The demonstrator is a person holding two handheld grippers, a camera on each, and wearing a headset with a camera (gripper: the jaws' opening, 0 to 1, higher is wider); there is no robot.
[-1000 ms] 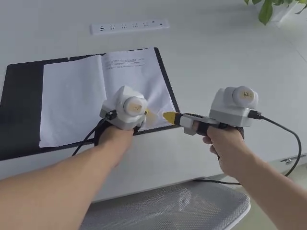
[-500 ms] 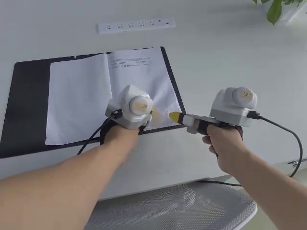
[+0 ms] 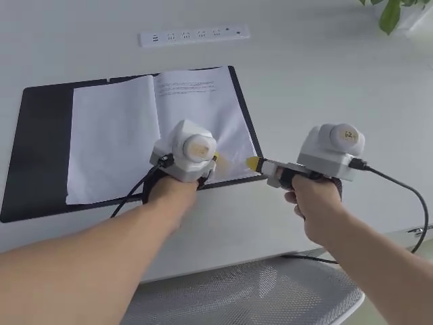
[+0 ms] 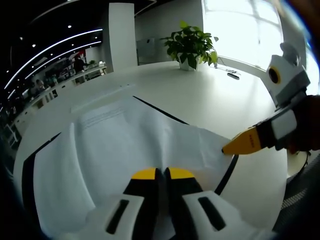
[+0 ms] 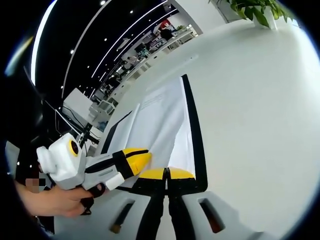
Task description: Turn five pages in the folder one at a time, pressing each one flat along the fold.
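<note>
A black folder (image 3: 40, 149) lies open on the white table, with white pages (image 3: 115, 135) spread across it; the right page has a few printed lines at its top. My left gripper (image 3: 211, 161) rests low over the bottom of the right page (image 4: 125, 145), jaws shut on nothing (image 4: 162, 173). My right gripper (image 3: 254, 163) comes in from the right, also shut, its yellow tip at the page's lower right corner (image 4: 240, 144). In the right gripper view its own shut tips (image 5: 167, 173) sit at the folder's black edge (image 5: 196, 140), beside the left gripper (image 5: 137, 157).
A white power strip (image 3: 195, 34) lies beyond the folder. A potted plant (image 3: 391, 13) stands at the far right. A black cable (image 3: 406, 196) trails from the right gripper. A mesh chair seat (image 3: 250, 294) sits below the table's near edge.
The head view has shifted slightly, so the folder sits further right in the picture. Both grippers hold about the same places relative to the folder.
</note>
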